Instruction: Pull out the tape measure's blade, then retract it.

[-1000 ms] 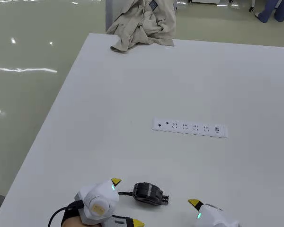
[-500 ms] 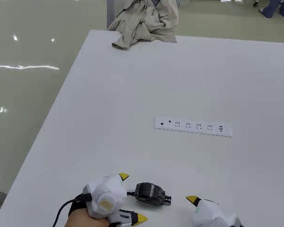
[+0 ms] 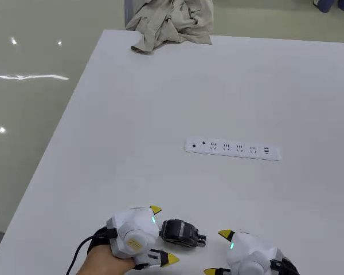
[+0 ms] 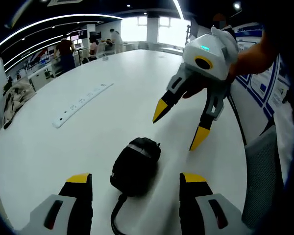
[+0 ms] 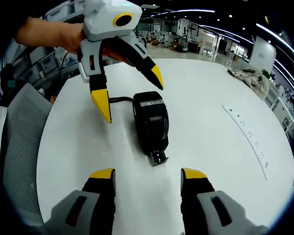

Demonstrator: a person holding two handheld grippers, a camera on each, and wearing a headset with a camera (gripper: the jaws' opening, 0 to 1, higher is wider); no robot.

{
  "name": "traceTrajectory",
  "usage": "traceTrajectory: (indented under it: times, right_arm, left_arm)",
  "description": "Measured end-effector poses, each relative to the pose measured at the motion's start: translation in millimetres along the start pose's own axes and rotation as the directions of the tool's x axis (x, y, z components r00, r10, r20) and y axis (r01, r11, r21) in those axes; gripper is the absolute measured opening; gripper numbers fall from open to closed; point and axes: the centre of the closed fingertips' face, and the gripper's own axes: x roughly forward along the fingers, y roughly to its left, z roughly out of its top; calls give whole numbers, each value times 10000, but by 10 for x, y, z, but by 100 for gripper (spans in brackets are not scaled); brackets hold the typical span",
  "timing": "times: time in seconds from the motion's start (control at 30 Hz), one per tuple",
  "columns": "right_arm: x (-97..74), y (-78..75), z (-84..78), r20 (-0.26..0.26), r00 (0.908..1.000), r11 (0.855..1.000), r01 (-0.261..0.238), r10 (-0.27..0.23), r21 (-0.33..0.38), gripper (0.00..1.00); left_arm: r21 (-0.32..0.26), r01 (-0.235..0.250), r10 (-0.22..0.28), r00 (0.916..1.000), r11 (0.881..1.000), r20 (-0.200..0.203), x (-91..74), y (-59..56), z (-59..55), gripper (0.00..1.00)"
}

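Tape measure (image 3: 182, 233), table's (image 3: 160, 114) near edge: grasp pending.
Left gripper (image 3: 163, 235) and right gripper (image 3: 219, 252) are flanking it, both gaping, empty; advisable: clamping case before pinching blade tip (image 5: 158, 157).

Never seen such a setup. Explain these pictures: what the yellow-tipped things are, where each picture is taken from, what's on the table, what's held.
A person holds a two-jaw gripper in each hand. The wide picture comes from a headset camera looking down; each round picture comes from a camera riding on one gripper. The left gripper and right gripper face each other, both open. On the white table lie a black tape measure between them, a white power strip and, at the far edge, a crumpled beige cloth. Nothing is held yet.
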Motion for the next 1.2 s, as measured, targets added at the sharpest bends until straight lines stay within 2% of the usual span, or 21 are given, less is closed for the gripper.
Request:
traceTrajectory:
  times: [0.43,0.63,0.97,1.2]
  right_arm:
    - [130,-71,-36,-192,9993,9978,-333,323,-569,47]
    - [184,-98,-18,-247,9988,9961,-431,413,-774,45]
    - [248,-120,10,-327,9979,9919,-595,562,-1119,42]
    - [303,-108,26,-326,9963,9883,-826,791,-1284,39]
  left_arm:
    - [979,463,-426,9983,9941,-401,136,11,14,66]
    - [1579,646,-553,9965,9853,-628,174,25,17,61]
    - [2198,1029,-892,9934,9701,-714,231,9,57,57]
    - [2504,1307,-1131,9901,9593,-833,287,-24,45,54]
